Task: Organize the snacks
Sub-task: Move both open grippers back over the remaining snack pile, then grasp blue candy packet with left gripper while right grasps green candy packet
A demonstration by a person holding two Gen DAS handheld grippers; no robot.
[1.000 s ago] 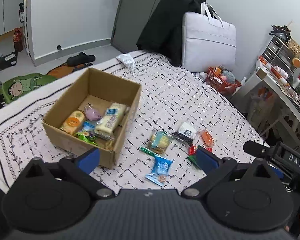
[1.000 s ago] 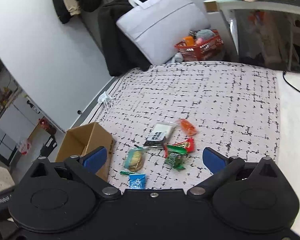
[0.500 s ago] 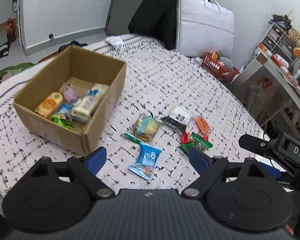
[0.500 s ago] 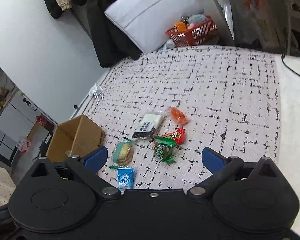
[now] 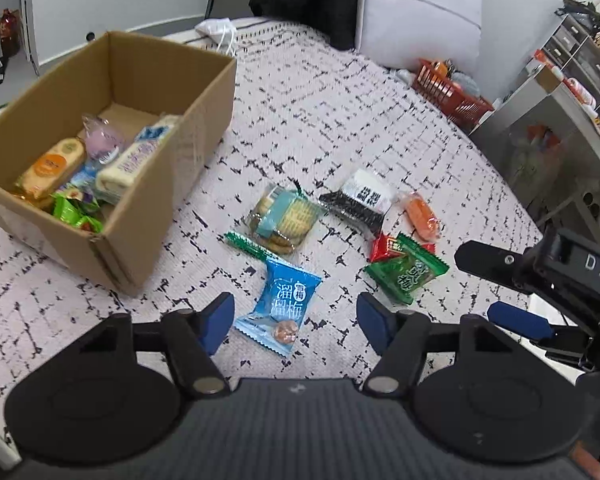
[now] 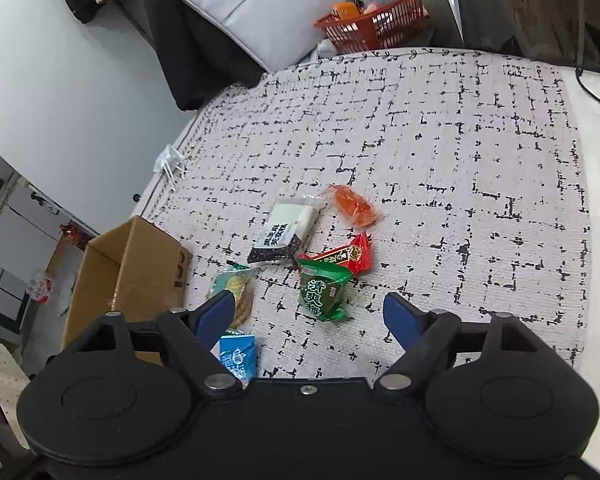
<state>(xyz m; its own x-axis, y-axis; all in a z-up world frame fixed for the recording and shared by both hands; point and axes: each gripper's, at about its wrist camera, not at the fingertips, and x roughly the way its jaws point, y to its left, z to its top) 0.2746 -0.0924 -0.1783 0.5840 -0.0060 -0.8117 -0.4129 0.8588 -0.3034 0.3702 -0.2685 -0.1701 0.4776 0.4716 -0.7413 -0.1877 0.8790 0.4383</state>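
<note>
Blue packet (image 5: 280, 304) now between spread left tongs (image 5: 296, 322).

Loose snack packets (image 5: 285, 307) beside part-filled box (image 5: 172, 184)

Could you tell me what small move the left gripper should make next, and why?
Probably lower the left gripper straight onto the blue snack packet. Its jaws are open and empty, and the packet lies flat on the cloth between the fingertips, the nearest loose snack. The cardboard box, already holding several snacks, stands just to the left for the drop.
</note>
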